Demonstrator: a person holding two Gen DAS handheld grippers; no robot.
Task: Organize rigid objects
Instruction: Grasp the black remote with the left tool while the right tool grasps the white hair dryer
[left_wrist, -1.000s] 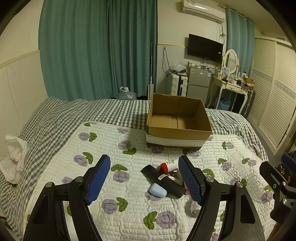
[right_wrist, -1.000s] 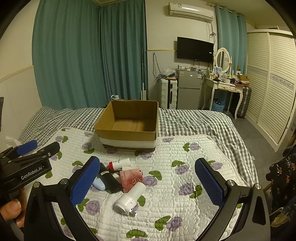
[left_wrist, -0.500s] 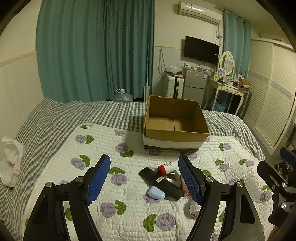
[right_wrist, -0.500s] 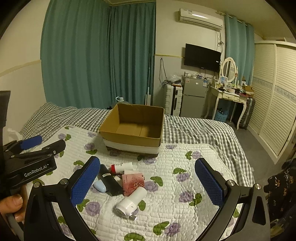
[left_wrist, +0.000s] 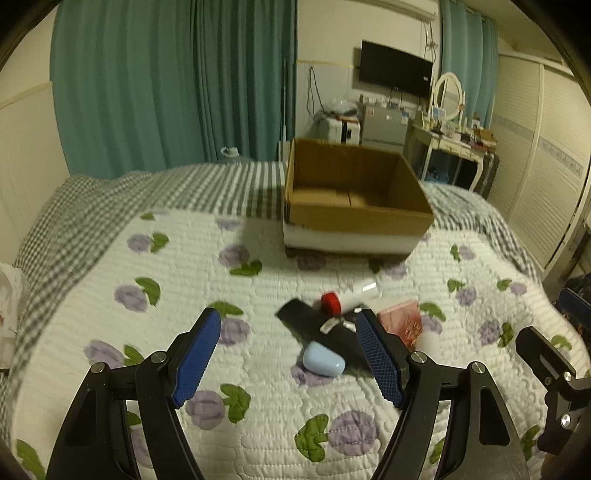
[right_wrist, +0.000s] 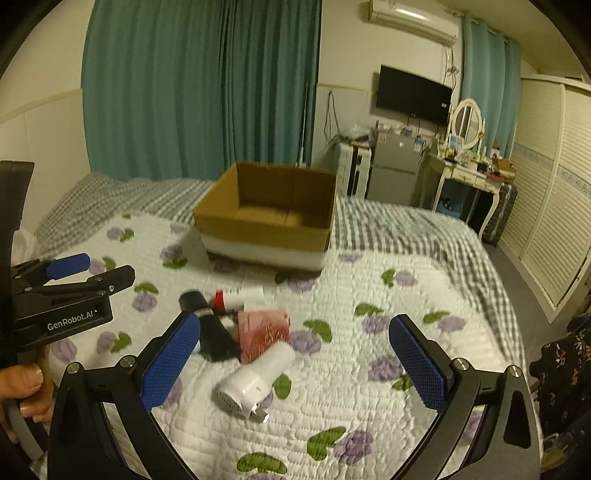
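Both grippers have dropped lower and closer to the bed over the last second, so the little heap of things looms bigger under them and the cardboard box (left_wrist: 354, 199) sits higher in each view. The left gripper (left_wrist: 288, 354) hangs with its jaws wide apart and holds nothing; the right gripper (right_wrist: 295, 365) is likewise spread open and empty.

On the floral quilt (right_wrist: 369, 295), just in front of the box, lie 5 things bunched together: a pale blue capsule-shaped case (left_wrist: 323, 363) touching a long black tube (left_wrist: 317, 332), a white bottle with a red cap (right_wrist: 240, 297) behind them, a pink packet (right_wrist: 263, 330), and a white cylinder (right_wrist: 258, 376) lying on its side nearest the right gripper. The box looks empty, so I would say no sorting has landed yet.

The step looks like the first pick. For the right gripper the white cylinder seems the sensible choice: it lies at the edge of the heap, only its far end near the pink packet. Closing across its round body near the middle, with the jaws square to its length, should stop it rolling away on the soft quilt. The left one should take the blue case, coming down straight so as not to nudge the black tube.
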